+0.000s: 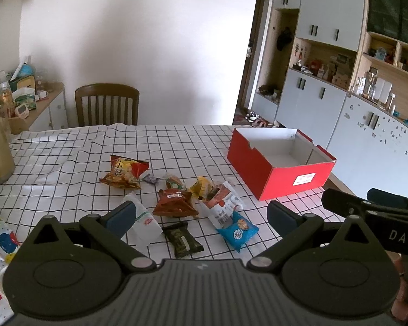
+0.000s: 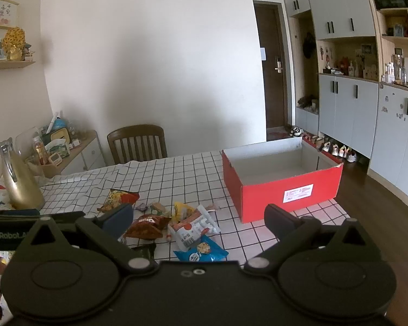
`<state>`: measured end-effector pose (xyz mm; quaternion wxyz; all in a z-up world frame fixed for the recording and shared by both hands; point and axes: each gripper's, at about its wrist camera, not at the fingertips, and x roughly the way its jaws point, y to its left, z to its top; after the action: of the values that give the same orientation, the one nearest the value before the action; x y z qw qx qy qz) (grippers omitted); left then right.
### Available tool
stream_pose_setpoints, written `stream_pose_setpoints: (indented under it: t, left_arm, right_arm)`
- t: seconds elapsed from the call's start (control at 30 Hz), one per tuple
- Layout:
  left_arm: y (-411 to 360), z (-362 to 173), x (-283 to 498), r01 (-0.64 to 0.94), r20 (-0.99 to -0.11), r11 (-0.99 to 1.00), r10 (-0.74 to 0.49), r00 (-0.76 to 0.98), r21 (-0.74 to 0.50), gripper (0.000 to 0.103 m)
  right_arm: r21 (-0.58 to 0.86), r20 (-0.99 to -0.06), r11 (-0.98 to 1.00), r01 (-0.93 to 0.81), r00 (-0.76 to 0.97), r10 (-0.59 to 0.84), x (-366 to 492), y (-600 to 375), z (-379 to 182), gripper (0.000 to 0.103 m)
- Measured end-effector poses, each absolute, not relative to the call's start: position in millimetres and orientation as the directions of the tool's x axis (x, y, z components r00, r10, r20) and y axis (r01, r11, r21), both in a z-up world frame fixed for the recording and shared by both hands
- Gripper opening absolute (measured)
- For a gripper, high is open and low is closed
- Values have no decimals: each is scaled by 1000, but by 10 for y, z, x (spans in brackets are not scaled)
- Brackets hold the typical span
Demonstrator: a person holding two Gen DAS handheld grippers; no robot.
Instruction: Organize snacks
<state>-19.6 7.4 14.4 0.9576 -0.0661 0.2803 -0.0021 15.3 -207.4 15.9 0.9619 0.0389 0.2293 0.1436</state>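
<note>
Snack sorting not begun: both grippers spread wide and empty above the near edge of the table.

The open red cardboard box (image 2: 283, 187) with white lining sits empty at the table's far right corner, overhanging risk unclear; a careless drop could nudge it off that edge. The grid-patterned white tablecloth (image 1: 68, 157) is wrinkled and may drag under a sliding grip. The heap of small crinkly foil snack packets (image 1: 182, 203) lies mid-table toward the near edge, overlapping, so one pinch may lift two. Left gripper (image 1: 201, 214) and right gripper (image 2: 198, 217) hold nothing. The blue cookie packet (image 1: 238, 231) lies nearest.
</note>
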Motion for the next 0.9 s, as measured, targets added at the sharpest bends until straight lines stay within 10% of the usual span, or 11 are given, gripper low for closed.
stream_pose_setpoints:
  t: [0.9]
  left_arm:
    - [63,84,-94,-23,-556,988,-66,829,-151,103]
  right_arm:
    - [146,-434,954,-261,850,299,181,-2073,132,102]
